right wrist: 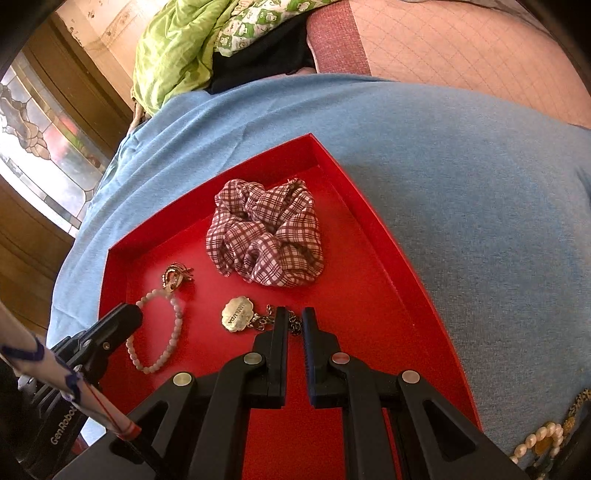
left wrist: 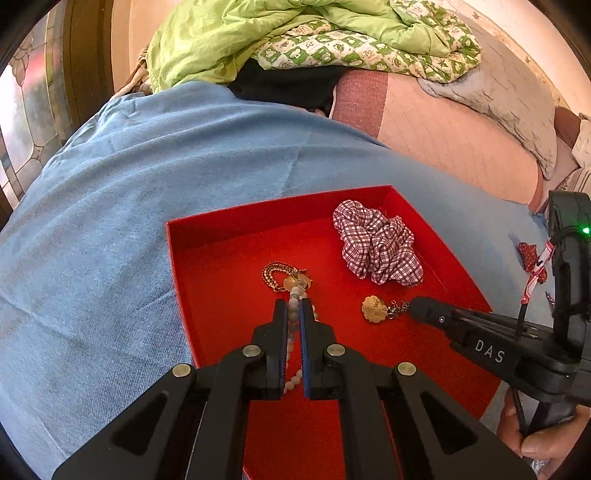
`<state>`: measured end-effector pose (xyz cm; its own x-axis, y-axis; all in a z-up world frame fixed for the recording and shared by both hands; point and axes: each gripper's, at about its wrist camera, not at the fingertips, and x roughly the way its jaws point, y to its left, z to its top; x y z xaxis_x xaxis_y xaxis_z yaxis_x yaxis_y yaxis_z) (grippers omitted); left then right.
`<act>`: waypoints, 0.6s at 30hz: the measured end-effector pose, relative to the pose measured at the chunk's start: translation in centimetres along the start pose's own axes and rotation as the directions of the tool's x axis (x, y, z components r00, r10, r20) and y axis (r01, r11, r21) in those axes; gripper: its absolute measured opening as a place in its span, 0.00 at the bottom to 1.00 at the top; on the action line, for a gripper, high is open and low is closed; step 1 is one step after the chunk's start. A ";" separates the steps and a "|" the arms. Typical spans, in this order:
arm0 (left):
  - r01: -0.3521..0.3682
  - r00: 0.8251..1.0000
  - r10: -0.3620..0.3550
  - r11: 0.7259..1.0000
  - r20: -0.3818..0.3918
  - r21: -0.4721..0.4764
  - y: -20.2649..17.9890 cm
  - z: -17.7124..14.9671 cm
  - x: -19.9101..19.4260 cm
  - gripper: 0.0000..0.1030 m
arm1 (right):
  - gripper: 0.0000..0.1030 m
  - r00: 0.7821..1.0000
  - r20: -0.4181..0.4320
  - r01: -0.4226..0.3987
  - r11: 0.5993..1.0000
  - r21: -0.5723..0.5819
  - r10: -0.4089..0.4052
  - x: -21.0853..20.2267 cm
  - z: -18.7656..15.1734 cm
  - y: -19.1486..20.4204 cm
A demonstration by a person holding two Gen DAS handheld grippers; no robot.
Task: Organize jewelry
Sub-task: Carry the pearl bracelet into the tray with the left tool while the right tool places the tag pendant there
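Note:
A red tray [left wrist: 258,206] [right wrist: 221,177] lies on a blue cloth. On its floor are a plaid scrunchie [left wrist: 376,243] [right wrist: 266,240], a small gold chain piece [left wrist: 284,275] [right wrist: 175,278], a pale bead bracelet [left wrist: 294,295] [right wrist: 173,332] and a gold medallion [left wrist: 375,308] [right wrist: 237,314] on a short chain. My left gripper [left wrist: 294,308] [right wrist: 129,314] is shut on the bead bracelet, whose loop rests on the tray floor. My right gripper [right wrist: 294,317] [left wrist: 415,308] is shut on the medallion's chain, low over the tray.
The blue cloth [left wrist: 110,221] covers a bed. A green quilt [left wrist: 258,33] and a grey pillow [left wrist: 509,96] lie at the back. A pearl necklace [right wrist: 539,439] lies right of the tray, and a red dotted bow [left wrist: 532,258] too. A stained-glass door [right wrist: 44,147] stands at left.

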<state>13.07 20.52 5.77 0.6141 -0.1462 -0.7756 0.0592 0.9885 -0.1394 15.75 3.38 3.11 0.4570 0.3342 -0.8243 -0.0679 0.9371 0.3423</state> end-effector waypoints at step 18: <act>0.002 1.000 -0.002 1.000 0.005 0.004 -0.2 0.1 -0.2 0.05 | 0.09 1.000 -0.003 0.017 1.000 -0.001 -0.017 0.0 -0.1 -0.1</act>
<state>13.00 20.40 5.97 0.6179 -0.1482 -0.7722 0.0635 0.9883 -0.1389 15.70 3.33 3.07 0.4554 0.3184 -0.8314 -0.0608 0.9428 0.3278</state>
